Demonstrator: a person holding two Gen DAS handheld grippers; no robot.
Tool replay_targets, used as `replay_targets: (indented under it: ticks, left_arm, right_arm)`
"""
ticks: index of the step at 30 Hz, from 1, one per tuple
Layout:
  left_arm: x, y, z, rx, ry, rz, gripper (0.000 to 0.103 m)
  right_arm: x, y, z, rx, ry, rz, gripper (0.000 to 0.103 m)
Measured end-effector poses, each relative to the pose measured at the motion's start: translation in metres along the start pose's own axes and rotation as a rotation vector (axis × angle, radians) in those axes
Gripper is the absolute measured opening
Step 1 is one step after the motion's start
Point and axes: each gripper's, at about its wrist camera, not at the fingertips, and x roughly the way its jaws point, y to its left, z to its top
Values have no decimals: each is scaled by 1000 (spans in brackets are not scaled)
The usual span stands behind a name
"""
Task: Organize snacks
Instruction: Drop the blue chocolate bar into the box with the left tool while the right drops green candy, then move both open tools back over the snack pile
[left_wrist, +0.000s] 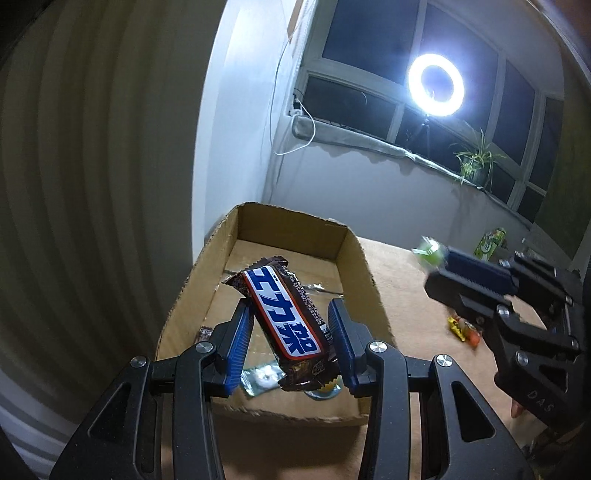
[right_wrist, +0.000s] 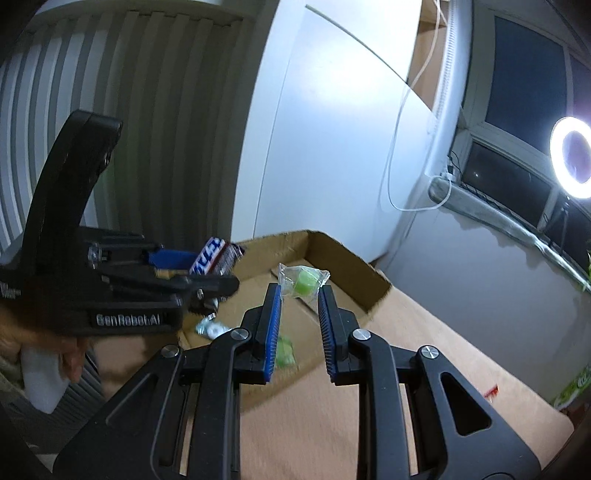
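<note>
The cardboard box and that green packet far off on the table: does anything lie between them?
In the left wrist view, bare tabletop lies between the cardboard box and the green packet; the right gripper with its green candy hangs above it.

chocolate bar (left_wrist: 286, 317): brown-blue wrapper, tilted, above the open cardboard box (left_wrist: 360, 254).
green candy (right_wrist: 304, 282): clear wrapper, held aloft.

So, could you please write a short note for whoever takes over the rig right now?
Left gripper: shut on a chocolate bar, held over the cardboard box.
Right gripper: shut on a clear-wrapped green candy, also by the box.
Done: a few small wrapped sweets already lie in the box.
Left: drop both items in, then fetch the yellow and orange candies and the green packet on the table.
</note>
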Motion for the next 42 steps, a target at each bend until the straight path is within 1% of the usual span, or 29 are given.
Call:
replay_targets:
  ticks: [3,4,5,6,7,8,18,19,20,22,27,33,36,42]
  left_arm:
    - [7,3,2,4,17,-14,41]
    - [8,5,2,8,18,-11,41]
    - [8,5,1,11,15,-2,47]
    - [10,6,2,10,13,6,53]
    - [11,8,1,1,10,13,63]
    - [10,9,0,-6,6,12,65]
    - [2,22,1,-62,-22,18,65]
    - [-2,22,1,-64,-28,18,65]
    - [-4,23,0,-65,-32,18,65]
    - [-6,23,-1,-69,-34,17,65]
    - [-12,17,1,-57,-34,21,65]
    - [-16,-5,4,-20,-33,12,65]
    - [-16,-22,4,8,-31,4,69]
    - [-12,-58,5,72,-17,-17,70]
  right_arm:
    - [14,-1,7,2,1,-6,21]
    - [20,-2,8,7,2,1,25]
    - [23,-3,7,10,9,3,30]
    - [26,-4,6,15,12,1,31]
    - [28,-5,5,24,12,-2,32]
    - [28,-6,4,27,16,-1,32]
    - [18,-1,-8,47,24,-3,32]
    - [17,1,-10,44,26,-6,36]
    - [15,4,-12,41,28,-11,45]
    - [11,7,-14,43,21,-15,53]
    - [-4,7,-19,61,-1,-18,53]
    - [-25,-5,-30,86,-14,-46,53]
    - [-37,-16,-40,110,-20,-64,54]
    - [-64,-43,-68,166,-16,-107,54]
